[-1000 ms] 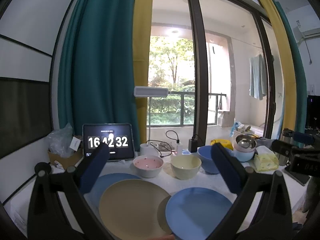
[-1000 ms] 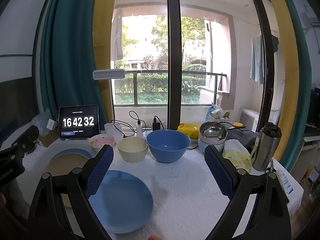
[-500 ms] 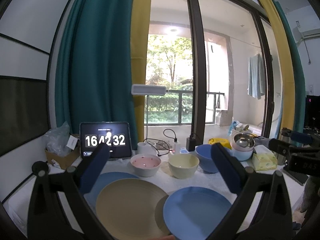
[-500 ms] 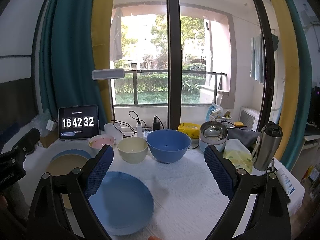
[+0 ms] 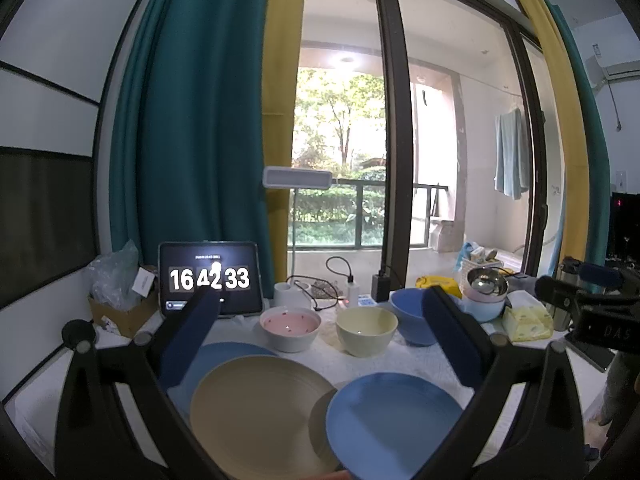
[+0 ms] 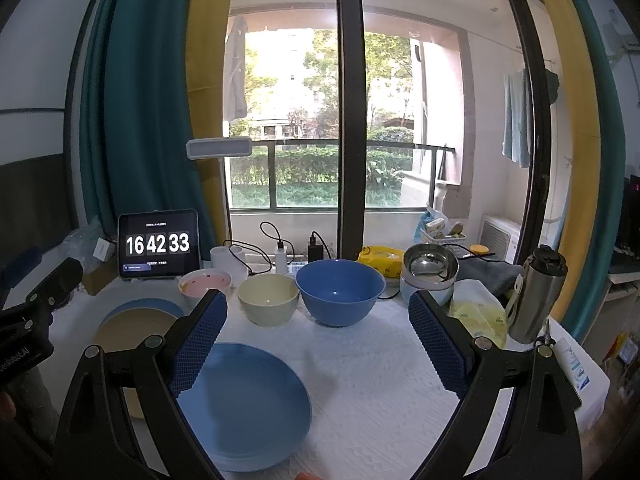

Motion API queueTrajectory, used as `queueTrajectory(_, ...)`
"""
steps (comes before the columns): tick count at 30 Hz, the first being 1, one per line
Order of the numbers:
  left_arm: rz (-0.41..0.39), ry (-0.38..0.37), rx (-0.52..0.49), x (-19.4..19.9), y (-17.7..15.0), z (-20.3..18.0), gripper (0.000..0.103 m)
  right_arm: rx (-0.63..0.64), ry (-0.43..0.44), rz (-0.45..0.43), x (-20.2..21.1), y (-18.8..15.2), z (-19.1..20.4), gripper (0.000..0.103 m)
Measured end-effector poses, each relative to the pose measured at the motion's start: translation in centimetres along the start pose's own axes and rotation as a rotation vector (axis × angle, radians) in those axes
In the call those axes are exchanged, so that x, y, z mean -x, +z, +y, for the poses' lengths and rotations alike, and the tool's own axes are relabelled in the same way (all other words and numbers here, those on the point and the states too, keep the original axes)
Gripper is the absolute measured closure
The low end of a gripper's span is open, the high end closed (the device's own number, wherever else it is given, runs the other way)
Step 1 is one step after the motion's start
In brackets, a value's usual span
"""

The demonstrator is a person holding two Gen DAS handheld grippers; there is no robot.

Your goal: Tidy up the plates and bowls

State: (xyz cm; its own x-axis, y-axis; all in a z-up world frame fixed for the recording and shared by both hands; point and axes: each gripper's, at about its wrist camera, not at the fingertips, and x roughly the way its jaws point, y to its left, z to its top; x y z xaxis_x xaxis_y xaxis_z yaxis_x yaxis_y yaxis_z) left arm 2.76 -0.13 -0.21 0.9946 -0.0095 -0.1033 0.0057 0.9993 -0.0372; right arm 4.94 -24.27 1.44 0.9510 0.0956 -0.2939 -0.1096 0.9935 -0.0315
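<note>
While nothing looks stacked beyond the tan plate [image 5: 256, 404] resting on a blue one at nine o'clock, the loose blue plate [image 6: 244, 400] and three bowls at twelve o'clock on the tabletop [image 6: 380, 364] await sorting. Left gripper [image 5: 316, 340] and right gripper [image 6: 316, 344] hover released, wide apart, empty.
</note>
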Motion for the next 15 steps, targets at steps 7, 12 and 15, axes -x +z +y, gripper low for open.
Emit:
queueTrajectory(7,-0.002,0.000,0.004,-0.06,-0.05,0.13,0.001,0.004,0.001,0.001,-0.11,0.09,0.30,0.008)
queueTrajectory(12,-0.001,-0.001,0.005,0.00,-0.09,0.15,0.001,0.004,0.001,0.001,-0.19,0.15,0.44,0.008)
queueTrajectory(15,-0.001,-0.003,0.005,0.09,-0.15,0.19,0.001,0.006,0.002,0.002,-0.20,0.14,0.49,0.008)
